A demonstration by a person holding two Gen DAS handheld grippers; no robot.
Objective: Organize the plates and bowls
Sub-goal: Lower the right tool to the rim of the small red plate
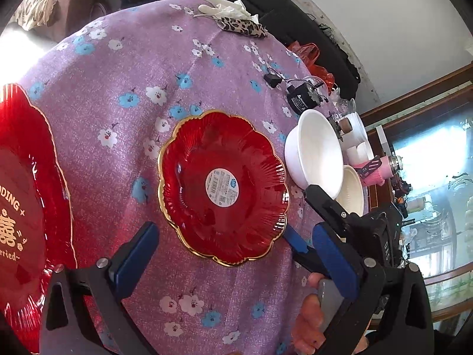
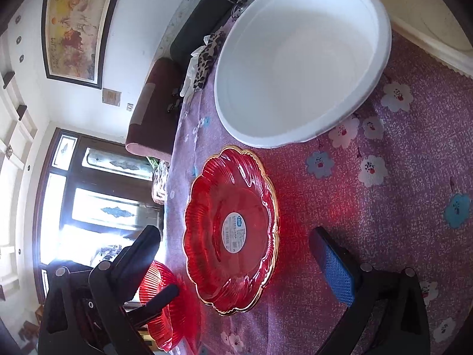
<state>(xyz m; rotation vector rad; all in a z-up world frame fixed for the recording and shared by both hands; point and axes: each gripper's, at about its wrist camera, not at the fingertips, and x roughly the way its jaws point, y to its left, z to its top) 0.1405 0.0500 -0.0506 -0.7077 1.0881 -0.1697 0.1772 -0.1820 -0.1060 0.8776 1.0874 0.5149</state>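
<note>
**Inspector:** Your small red plate [image 1: 223, 188] lies flat on the purple flowered cloth [image 1: 124, 68], face up, its round white sticker [image 1: 222, 188] dead centre. The sticker's print is too fine to read. Being round and scalloped with a gold rim, the plate has no long axis to report.

**Operator:** And the writing on the big one?

**Inspector:** On the large red plate [image 1: 26, 207] at the left edge of your left wrist view I read gold letters "DDING" and "rried~", both cut off, plus a Chinese character. In your right wrist view that plate [image 2: 161, 301] shows only as a ribbed rim, with no lettering visible.

**Operator:** The bowls?

**Inspector:** The white bowl [image 2: 298, 56] sits open side up, just beyond the small plate, with a cream bowl [image 2: 414, 9] beside it. Your left view alone shows the black adapter [image 1: 301, 97] farther back.

**Operator:** Jaws?

**Inspector:** Your left gripper [image 1: 236, 254] is spread wide, its fingers either side of the plate's near rim, pinching nothing. Your right gripper [image 2: 236, 257] is likewise spread and empty, the plate lying between its fingers.
</note>
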